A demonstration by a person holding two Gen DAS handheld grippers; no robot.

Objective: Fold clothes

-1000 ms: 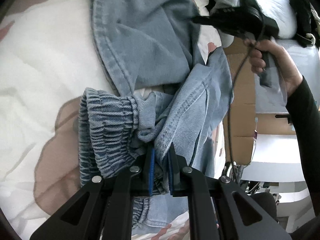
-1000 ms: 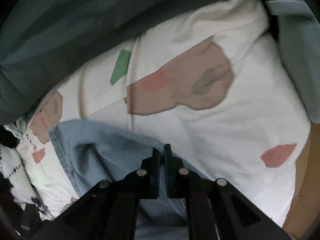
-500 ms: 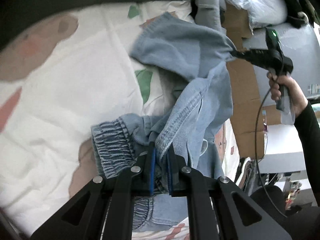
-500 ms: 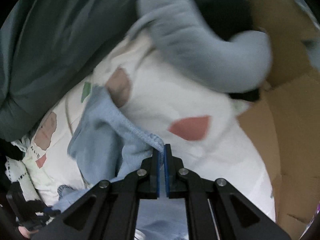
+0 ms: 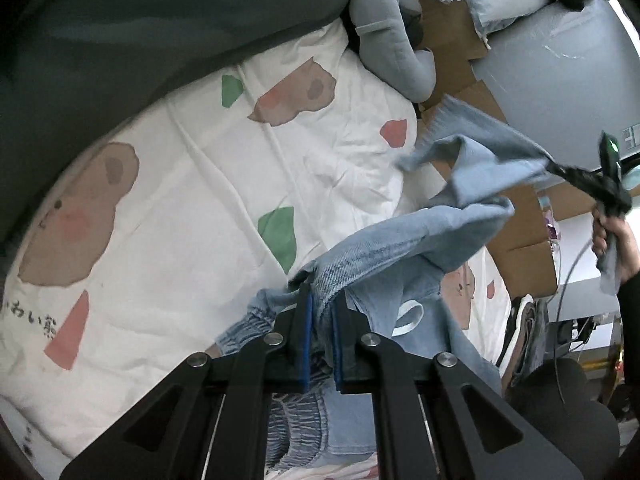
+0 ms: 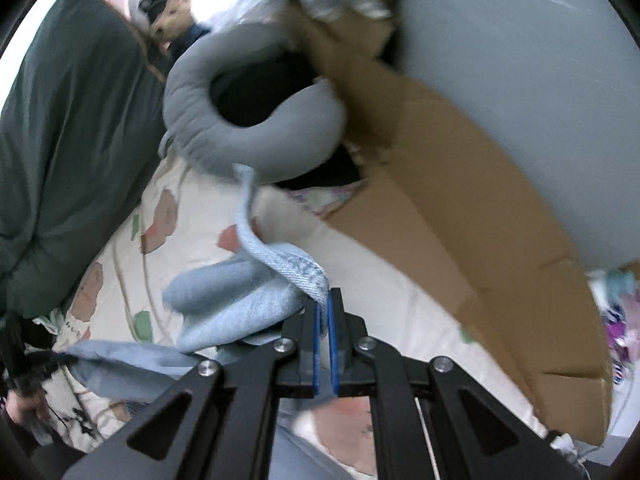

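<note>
Light blue denim trousers [image 5: 404, 248] with an elastic waistband hang lifted off a white bedsheet [image 5: 192, 200] printed with bears. My left gripper [image 5: 320, 304] is shut on a fold of the denim near the gathered waistband [image 5: 296, 420]. In the left wrist view the cloth stretches up and right to my right gripper [image 5: 554, 166], held in a person's hand [image 5: 616, 240]. In the right wrist view my right gripper [image 6: 323, 304] is shut on a hem edge of the trousers [image 6: 240, 296], which droop left and down toward the sheet [image 6: 400, 312].
A dark green quilt [image 5: 140, 20] covers the far side of the bed. A grey neck pillow [image 6: 256, 136] lies by a cardboard box [image 6: 460, 208] and a pale wall. Shoes [image 5: 524, 332] and a dark chair sit on the floor to the right.
Both grippers have risen, lifting the trousers off the sheet. The right gripper swung far toward the cardboard and neck pillow, pulling the denim out longer between the two.
</note>
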